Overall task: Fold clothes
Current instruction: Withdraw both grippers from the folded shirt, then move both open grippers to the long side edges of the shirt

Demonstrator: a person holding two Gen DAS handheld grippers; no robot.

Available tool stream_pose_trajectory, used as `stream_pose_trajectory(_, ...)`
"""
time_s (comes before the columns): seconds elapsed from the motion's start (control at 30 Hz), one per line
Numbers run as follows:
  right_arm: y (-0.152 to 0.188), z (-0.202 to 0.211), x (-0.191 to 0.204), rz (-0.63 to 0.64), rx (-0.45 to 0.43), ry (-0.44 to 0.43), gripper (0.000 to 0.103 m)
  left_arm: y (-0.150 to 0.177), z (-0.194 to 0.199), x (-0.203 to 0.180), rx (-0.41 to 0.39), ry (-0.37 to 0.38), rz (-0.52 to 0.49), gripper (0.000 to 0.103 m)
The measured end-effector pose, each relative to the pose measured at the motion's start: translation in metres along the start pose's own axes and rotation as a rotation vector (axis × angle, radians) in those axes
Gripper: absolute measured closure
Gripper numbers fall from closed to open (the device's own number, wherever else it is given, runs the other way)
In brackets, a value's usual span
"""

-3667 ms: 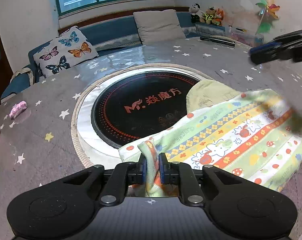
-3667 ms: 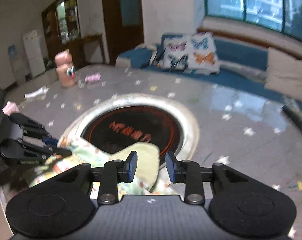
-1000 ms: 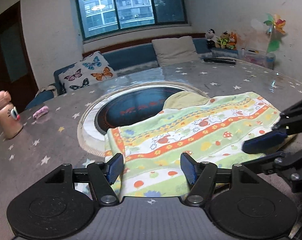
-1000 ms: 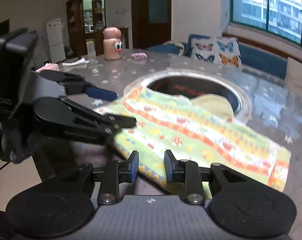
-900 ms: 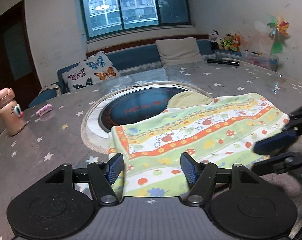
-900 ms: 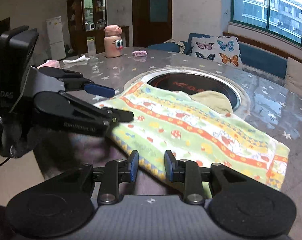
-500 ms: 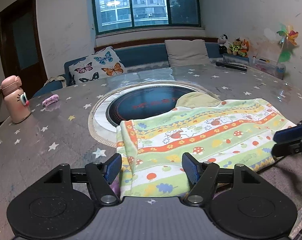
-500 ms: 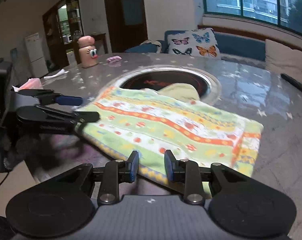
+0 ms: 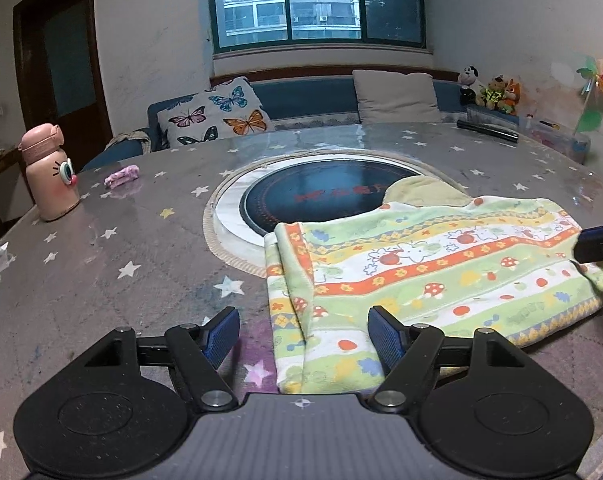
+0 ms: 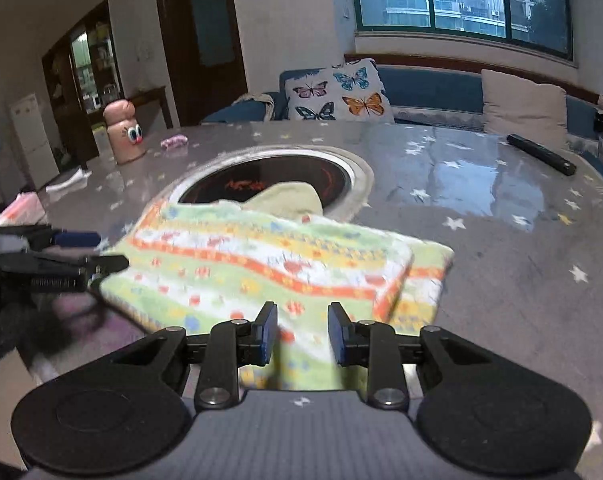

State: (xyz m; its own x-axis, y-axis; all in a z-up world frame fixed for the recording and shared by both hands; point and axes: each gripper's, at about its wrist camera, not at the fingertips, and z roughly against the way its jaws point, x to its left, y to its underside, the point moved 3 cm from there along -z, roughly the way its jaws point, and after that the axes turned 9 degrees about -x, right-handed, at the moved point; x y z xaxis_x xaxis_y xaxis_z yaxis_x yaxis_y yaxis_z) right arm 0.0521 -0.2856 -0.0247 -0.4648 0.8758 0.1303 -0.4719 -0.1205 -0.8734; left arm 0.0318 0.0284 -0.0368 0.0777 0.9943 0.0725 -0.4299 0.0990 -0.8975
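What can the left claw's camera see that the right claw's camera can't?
Only the left wrist view shows the colourful pinwheel and the orange and yellow stuffed animals by the wall.

Only the right wrist view shows the white fridge and the glass-fronted wooden cabinet.

Both show the striped green cartoon-print garment, the round black cooktop, the pink bottle with cartoon eyes and the butterfly cushion.
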Motion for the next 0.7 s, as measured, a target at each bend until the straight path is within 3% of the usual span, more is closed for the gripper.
stream_pose_trajectory(0.23,0.006,-0.011,-0.023,-0.057,0.019,0.044,0.079,-0.003,-0.003,0.005,0.013,-0.005,0.003,0.026)
stream_pose_trajectory(0.33,-0.002,-0.011,-0.022,-0.027,0.007,0.063,0.075,-0.010,-0.009,0.004,0.011,-0.011,-0.005,0.027)
stream_pose_trajectory(0.7,-0.019,-0.057,-0.029,-0.024,0.023,0.067,0.075,-0.032,-0.058,0.019,0.056,-0.074,0.011,0.021)
